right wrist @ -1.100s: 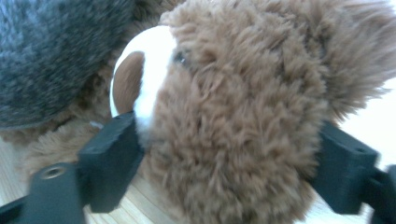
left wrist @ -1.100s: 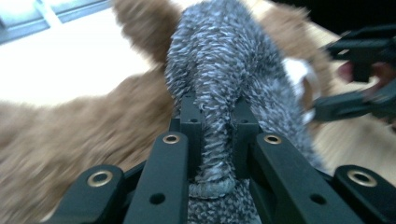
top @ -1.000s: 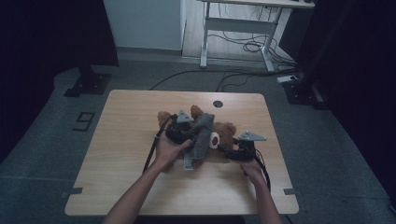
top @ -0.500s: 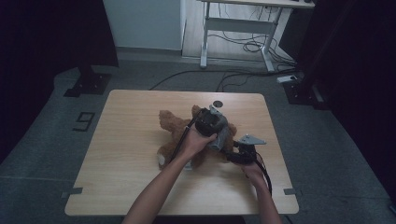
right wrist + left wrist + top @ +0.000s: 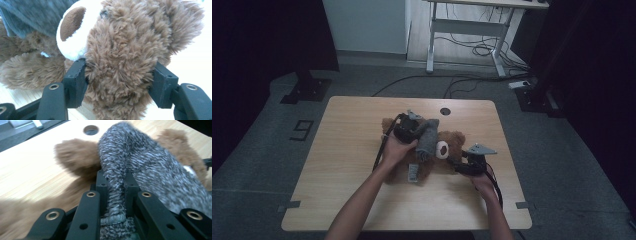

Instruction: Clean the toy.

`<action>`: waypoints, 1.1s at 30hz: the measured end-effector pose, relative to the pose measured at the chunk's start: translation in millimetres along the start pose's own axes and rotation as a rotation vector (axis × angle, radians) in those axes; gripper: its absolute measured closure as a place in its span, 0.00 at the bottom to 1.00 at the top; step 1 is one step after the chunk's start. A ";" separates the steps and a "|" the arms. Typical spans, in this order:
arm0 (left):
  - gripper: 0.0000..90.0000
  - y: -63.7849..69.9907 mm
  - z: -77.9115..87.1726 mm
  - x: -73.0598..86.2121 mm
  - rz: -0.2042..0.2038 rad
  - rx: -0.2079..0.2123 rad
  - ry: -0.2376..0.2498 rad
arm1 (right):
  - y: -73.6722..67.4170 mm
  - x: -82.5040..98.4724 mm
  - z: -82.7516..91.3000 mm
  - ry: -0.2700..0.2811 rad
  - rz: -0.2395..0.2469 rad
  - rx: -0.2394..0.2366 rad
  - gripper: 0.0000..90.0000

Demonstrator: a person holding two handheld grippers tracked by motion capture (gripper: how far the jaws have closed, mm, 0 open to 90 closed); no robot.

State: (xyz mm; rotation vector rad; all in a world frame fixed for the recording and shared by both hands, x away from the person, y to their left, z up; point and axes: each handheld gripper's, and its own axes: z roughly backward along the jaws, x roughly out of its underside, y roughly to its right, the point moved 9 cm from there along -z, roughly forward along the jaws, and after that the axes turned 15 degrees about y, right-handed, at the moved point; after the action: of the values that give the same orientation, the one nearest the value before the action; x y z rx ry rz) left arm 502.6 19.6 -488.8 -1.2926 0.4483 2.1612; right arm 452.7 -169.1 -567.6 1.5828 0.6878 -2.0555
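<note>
Shaggy brown teddy bear (image 5: pixel 447 150) lies mid-counter (image 5: pixel 342 165). My left gripper (image 5: pixel 115 187) fingers pinch the knitted grey sock (image 5: pixel 140 167) at its twelve o'clock; my right gripper (image 5: pixel 120 75) fingers clamp its fluffy head.

The left gripper (image 5: pixel 418 131), pinching the grey knitted cloth (image 5: pixel 427 139), now sits back left over the brown plush teddy bear (image 5: pixel 447 150); the right gripper's (image 5: pixel 460 161) fingers have just been closing on the bear's head.

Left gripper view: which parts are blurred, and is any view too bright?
Left gripper view: the brown teddy bear is blurred, the grey knitted cloth sharper. Right gripper view: the table is washed out white. High view: dim, dark surroundings.
</note>
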 end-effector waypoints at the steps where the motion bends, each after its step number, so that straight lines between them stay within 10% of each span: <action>1: 0.88 -7.2 3.8 2.3 0.005 -0.011 -0.003 | 0.0 0.0 0.1 0.000 -0.001 0.000 0.42; 10: 0.88 -70.5 20.4 33.4 0.120 -0.108 -0.028 | -0.8 -0.5 -0.6 0.001 -0.004 0.001 0.42; 17: 0.88 -84.0 22.6 51.4 0.167 -0.121 -0.048 | -0.9 0.4 -0.9 -0.004 -0.004 0.001 0.43; 21: 0.88 -78.3 28.4 38.9 0.143 -0.118 -0.022 | -0.5 0.8 -0.5 -0.008 -0.004 0.001 0.43; 33: 0.88 8.7 16.9 -24.5 0.051 0.061 0.080 | -0.1 1.0 -0.2 -0.011 -0.004 -0.002 0.43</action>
State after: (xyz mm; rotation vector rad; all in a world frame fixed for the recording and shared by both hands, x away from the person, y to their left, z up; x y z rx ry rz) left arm 494.5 14.6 -459.3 -1.3508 0.5811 2.1260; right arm 452.6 -168.9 -568.6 1.5691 0.6896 -2.0638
